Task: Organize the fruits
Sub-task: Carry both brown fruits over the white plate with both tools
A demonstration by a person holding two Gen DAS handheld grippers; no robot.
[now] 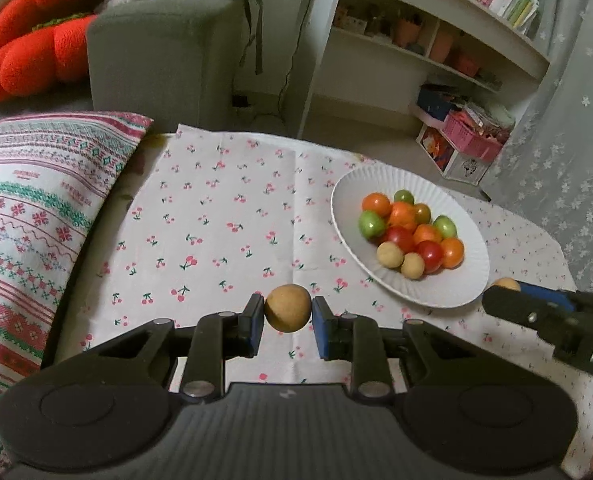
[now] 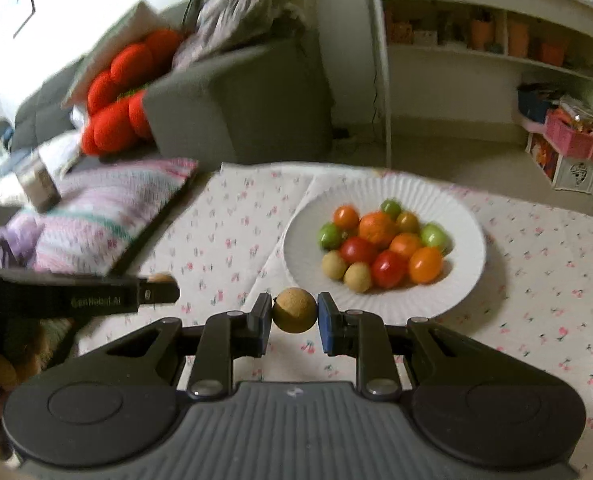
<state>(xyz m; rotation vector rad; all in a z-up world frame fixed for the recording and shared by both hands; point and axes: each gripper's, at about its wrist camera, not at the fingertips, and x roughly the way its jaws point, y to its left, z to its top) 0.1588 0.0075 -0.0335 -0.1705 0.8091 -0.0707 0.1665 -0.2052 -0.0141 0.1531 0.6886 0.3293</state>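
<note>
Your left hand-held gripper [image 1: 288,316] was clenched on a small round tan longan-like fruit [image 1: 288,308], held above the cherry-print cloth surface [image 1: 216,220] on the near left of the white ribbed paper plate [image 1: 448,292]. Your right hand-held gripper [image 2: 295,314] pinched a matching round tan fruit [image 2: 295,310] at the plate's near rim. Both looked light, thin-shelled and prone to rolling, so gripping across the widest middle with gentle pressure seemed wise.

A white ribbed plate [image 1: 448,280] holds red, orange, green and tan fruits [image 1: 410,230]. The tabletop cloth [image 1: 216,216] is white with pink cherries. Left of the left hand-held gripper [image 1: 288,314] lies a pink-and-green striped cushion [image 1: 36,216].
</note>
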